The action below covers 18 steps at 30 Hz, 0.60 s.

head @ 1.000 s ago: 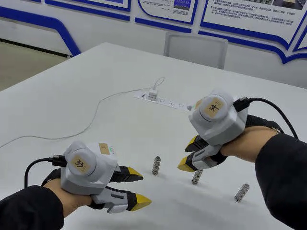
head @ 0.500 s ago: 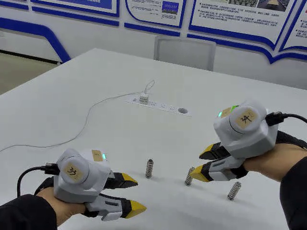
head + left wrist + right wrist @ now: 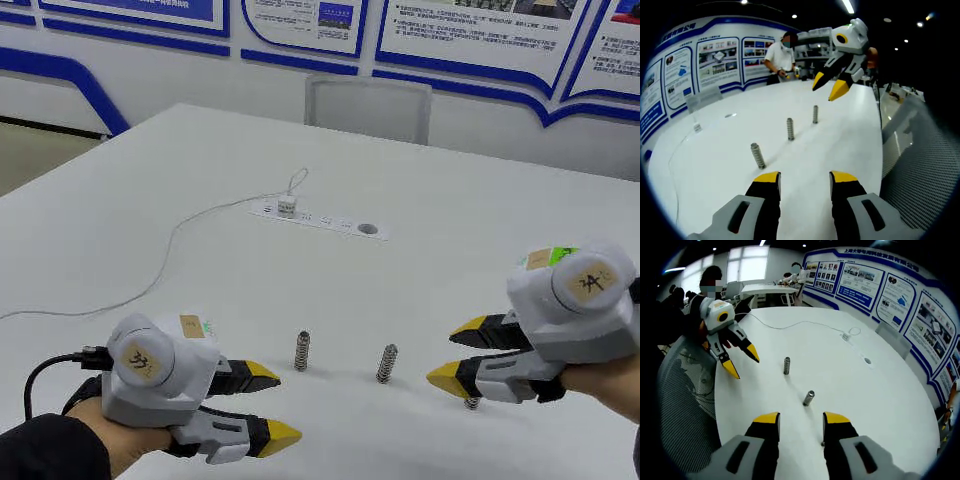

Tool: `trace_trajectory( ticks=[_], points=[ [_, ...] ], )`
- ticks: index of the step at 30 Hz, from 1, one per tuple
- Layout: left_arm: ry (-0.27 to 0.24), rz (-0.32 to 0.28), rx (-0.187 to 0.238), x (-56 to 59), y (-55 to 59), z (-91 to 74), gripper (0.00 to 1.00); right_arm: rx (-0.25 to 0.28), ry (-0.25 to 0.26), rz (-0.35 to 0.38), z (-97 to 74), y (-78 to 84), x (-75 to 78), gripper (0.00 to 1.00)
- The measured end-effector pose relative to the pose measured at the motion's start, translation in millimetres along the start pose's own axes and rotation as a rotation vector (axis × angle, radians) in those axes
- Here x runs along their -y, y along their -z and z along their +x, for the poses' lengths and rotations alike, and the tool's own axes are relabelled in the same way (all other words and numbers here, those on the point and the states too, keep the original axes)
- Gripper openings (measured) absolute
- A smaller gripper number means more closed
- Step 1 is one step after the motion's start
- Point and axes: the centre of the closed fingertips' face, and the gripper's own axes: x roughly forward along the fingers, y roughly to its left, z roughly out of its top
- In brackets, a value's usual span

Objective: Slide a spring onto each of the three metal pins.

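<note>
Both tools were held low over the white table (image 3: 200, 200), each with its jaws spread and nothing between them. The left gripper (image 3: 278, 405) pointed toward the first spring (image 3: 302, 350), which stood upright just ahead of its tips. The middle spring (image 3: 387, 362) stood between the two tools, and the third spring (image 3: 470, 403) peeked out beneath the lower jaw of the right gripper (image 3: 450, 353).

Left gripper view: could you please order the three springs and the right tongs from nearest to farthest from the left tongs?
1. Near spring, just ahead of the left tongs.
2. Middle spring, further along the row.
3. Far spring, at the row's end.
4. Right tongs, above and beyond it.
</note>
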Motion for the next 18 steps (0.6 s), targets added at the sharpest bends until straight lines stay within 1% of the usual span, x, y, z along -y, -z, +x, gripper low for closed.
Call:
trace_trajectory(
  ticks=[2,5,8,13,18],
  points=[
    [0.001,-0.002,0.002,0.4,-0.4,0.0,0.41,0.017,0.01,0.023,-2.5,6.0,1.4,0.37],
    [0.001,-0.006,0.004,0.2,-0.4,-0.3,0.42,0.026,0.027,0.044,-5.2,17.3,3.7,0.39],
    [-0.002,-0.013,0.008,-0.5,-0.8,-0.7,0.43,0.054,0.051,0.085,-9.6,27.4,7.4,0.41],
    [-0.004,-0.019,0.007,-1.0,-0.2,-0.5,0.44,0.094,0.069,0.118,-13.5,42.4,10.0,0.44],
    [-0.01,-0.026,0.009,-2.9,0.2,-1.1,0.46,0.121,0.077,0.158,-12.7,56.0,9.4,0.47]
  ],
)
